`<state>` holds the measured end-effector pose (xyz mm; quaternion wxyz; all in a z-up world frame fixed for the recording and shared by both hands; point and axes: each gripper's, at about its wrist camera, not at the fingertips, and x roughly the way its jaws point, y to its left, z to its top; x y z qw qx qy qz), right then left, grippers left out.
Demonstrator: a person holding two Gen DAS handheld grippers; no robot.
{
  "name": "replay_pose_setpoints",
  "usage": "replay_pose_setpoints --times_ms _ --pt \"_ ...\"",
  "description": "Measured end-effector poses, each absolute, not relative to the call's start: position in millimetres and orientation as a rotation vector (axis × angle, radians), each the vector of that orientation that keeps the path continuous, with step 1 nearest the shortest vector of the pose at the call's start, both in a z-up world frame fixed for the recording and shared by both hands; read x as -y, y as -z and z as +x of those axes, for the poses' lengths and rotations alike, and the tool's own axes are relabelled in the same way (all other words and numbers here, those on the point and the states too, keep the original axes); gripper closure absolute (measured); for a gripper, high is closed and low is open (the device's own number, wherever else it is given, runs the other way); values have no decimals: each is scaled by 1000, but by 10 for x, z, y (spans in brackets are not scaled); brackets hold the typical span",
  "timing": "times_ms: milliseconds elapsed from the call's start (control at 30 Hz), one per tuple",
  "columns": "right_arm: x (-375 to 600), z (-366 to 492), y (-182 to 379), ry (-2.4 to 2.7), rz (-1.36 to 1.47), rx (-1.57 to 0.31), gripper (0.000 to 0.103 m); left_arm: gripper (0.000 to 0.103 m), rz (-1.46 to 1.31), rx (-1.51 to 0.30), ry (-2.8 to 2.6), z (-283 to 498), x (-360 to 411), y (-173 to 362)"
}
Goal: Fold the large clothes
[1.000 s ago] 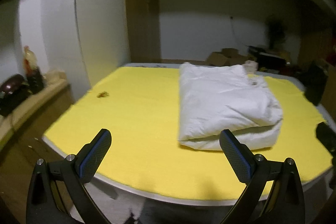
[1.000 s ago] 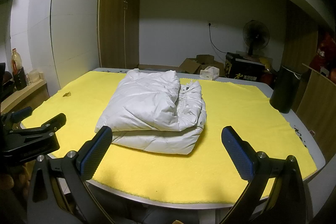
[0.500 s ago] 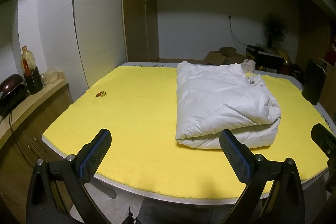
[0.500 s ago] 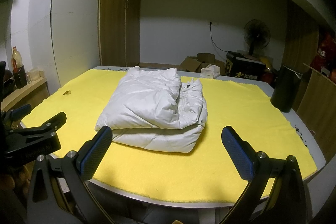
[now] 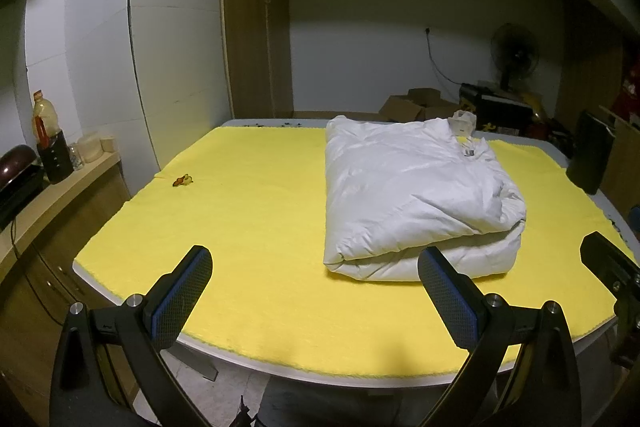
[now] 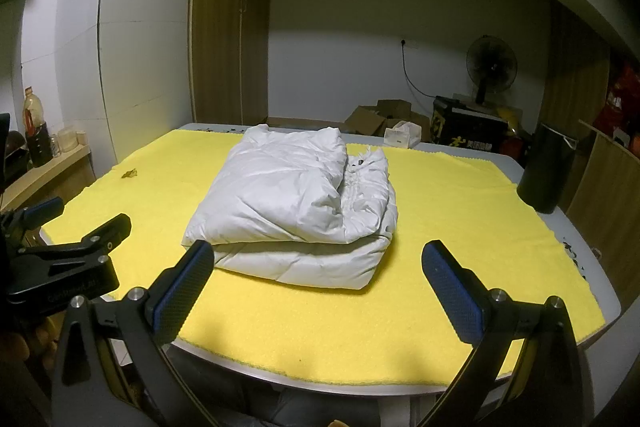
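Observation:
A white puffy jacket [image 5: 412, 187] lies folded into a thick bundle on the yellow cloth [image 5: 248, 227] that covers the table; it also shows in the right wrist view [image 6: 296, 203]. My left gripper [image 5: 316, 291] is open and empty, held back over the table's near edge, left of the bundle. My right gripper [image 6: 316, 291] is open and empty, held back at the near edge in front of the bundle. The left gripper's body shows at the left of the right wrist view [image 6: 68, 267].
A small brown scrap [image 5: 183, 180] lies on the cloth at the far left. A black cylinder [image 6: 544, 171] stands at the table's right edge. A side counter with a bottle [image 5: 44, 123] is on the left. Boxes and a fan [image 6: 491, 67] stand behind.
Both grippers have drawn back and up a little from the table. The left view has steadied and brightened. The jacket has not moved.

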<state>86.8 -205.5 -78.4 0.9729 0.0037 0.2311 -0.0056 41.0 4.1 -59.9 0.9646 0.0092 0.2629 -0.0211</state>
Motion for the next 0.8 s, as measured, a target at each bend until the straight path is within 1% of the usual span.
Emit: replay_pose_setpoints --times_ms 800 --pt "2052 863 795 9 9 -471 0 0 24 -538 53 404 -19 624"
